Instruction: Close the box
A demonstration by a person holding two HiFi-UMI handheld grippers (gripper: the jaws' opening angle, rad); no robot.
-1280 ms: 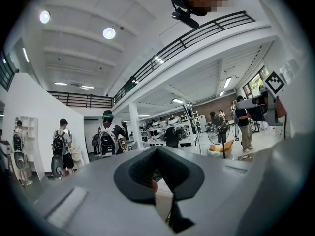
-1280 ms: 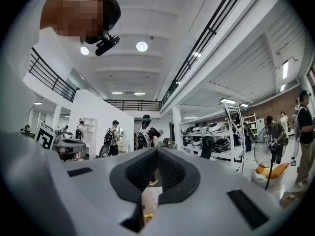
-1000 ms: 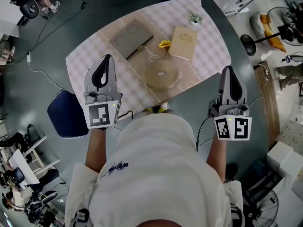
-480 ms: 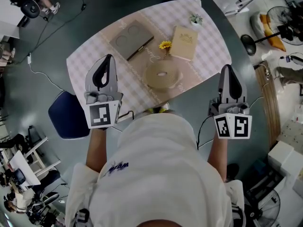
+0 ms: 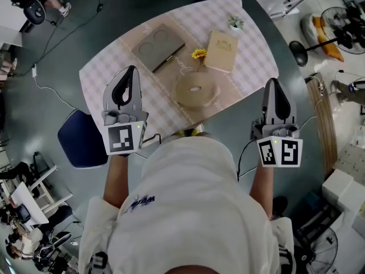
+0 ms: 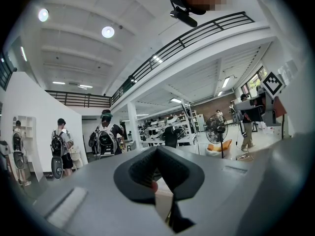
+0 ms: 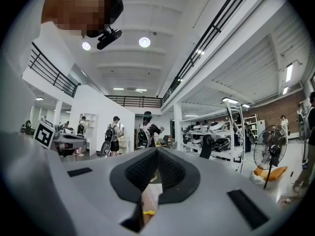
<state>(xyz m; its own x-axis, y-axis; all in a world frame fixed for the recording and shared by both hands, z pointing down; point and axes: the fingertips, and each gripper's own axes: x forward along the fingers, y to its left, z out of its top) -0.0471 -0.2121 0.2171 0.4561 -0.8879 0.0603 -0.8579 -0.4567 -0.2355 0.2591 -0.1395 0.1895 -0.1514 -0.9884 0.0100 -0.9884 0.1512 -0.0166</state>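
Observation:
In the head view a flat grey box (image 5: 158, 45) with two round hollows lies on the checked table (image 5: 108, 73), at its far left. Whether its lid stands open I cannot tell. My left gripper (image 5: 130, 68) hovers above the table's near left edge, jaws shut and empty. My right gripper (image 5: 274, 82) is held off the table's right side over the floor, also shut and empty. Both point level, away from the table top. In the left gripper view the left gripper (image 6: 157, 150) shows its pads meeting, as does the right gripper (image 7: 157, 150) in its own view.
A round tan object (image 5: 194, 90), a yellow flower (image 5: 198, 54), a tan closed box (image 5: 221, 50) and a small plant (image 5: 235, 22) share the table. A blue chair (image 5: 80, 138) stands at its left. Fans (image 5: 299, 53) and cables lie on the floor to the right. People stand in the hall beyond.
Both grippers stay where they were. Only people in the hall behind have shifted.

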